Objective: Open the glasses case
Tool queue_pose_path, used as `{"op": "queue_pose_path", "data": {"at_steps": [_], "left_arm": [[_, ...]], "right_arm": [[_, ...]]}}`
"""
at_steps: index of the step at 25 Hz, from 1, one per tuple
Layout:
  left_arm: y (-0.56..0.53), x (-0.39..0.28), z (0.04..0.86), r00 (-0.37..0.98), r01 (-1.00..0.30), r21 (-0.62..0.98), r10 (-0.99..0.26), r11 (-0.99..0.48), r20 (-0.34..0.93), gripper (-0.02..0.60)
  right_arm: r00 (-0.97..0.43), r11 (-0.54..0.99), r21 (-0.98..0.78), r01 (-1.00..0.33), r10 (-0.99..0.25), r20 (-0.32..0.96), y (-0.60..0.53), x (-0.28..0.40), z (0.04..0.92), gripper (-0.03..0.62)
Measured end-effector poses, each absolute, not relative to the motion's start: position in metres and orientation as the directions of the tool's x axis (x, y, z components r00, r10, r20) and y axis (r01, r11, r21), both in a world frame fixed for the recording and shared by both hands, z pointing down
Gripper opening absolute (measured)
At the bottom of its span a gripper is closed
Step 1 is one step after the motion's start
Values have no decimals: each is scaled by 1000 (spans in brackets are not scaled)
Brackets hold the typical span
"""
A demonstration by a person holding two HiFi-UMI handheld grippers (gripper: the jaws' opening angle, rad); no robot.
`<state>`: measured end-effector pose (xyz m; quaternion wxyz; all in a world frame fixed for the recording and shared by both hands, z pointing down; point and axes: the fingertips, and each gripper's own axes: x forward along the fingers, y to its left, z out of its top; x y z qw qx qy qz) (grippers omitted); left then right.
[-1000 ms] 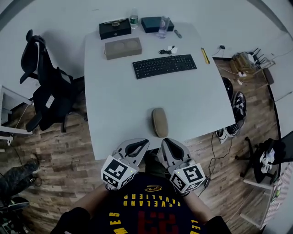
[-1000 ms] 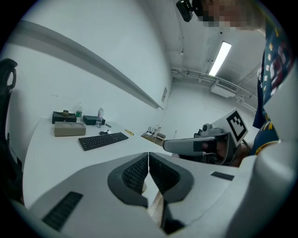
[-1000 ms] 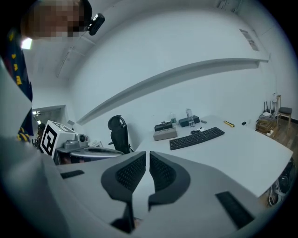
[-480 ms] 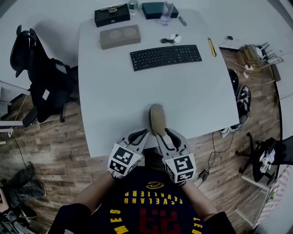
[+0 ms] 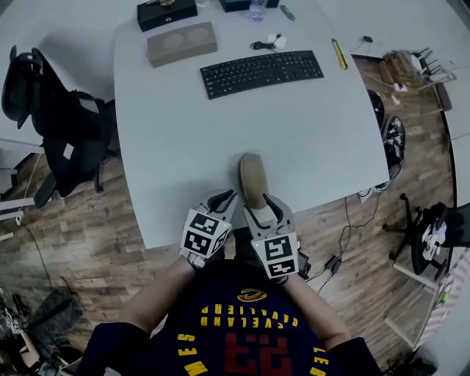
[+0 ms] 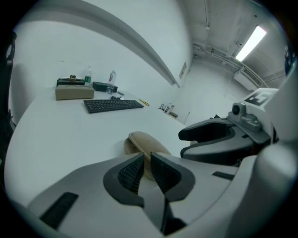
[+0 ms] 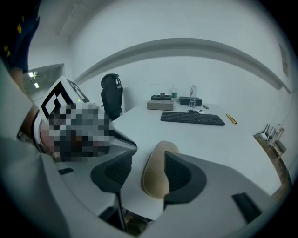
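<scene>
The tan oval glasses case [image 5: 252, 175] lies shut on the white table [image 5: 176, 161], near its front edge. My right gripper [image 5: 262, 206] reaches over the case's near end. In the right gripper view its jaws [image 7: 146, 174] are opening wide, and the case [image 7: 156, 174] lies between them, close to the right pad [image 7: 179, 173] and apart from the left one. My left gripper [image 5: 226, 197] sits just left of the case. Its jaws [image 6: 148, 168] are opening, a narrow slit apart with nothing between them, and the case [image 6: 145, 142] lies just beyond their tips.
A black keyboard [image 5: 261, 72] lies further back, with a tan box [image 5: 181, 42], a black box [image 5: 166, 11] and a yellow cutter [image 5: 338, 53] behind it. A black office chair [image 5: 51, 132] stands left of the table. Shoes [image 5: 393, 139] and cables lie on the floor at right.
Both grippers came down and forward from the table's edge to the case's near end. The right jaws went from shut to wide open, and the left jaws parted slightly.
</scene>
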<state>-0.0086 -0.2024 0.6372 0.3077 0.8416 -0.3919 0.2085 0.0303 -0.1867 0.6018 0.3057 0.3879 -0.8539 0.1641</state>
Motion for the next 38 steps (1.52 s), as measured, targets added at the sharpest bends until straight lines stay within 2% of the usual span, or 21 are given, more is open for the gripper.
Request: {"op": "queue_pose_path", "data": {"at_steps": [6,13,26,34,38], "left_arm": [[-204,-10,666,577,-812,388,-503,-435,643,110],[-200,-8,688,595,-803,462,-459,-376,660,112],[-196,9,703,634,-773,522,-399,-362,663,112],[-199,15,702,640,-768,534,-392,-355,661,110],[-198,17,706,642,-766,540,-382,-349,664,110]], "right_arm": [[-433,643,54,-764,-573,696,-183,33,626,235],[-345,628,146,-764,-589,731,-179,40,650,235],[-258,648,300,-700,-621,740,-177,41,663,235],[-231,636,322,-701,-630,742,-179,48,671,233],[-243,642,314,-699,-627,740,-177,47,669,199]]}}
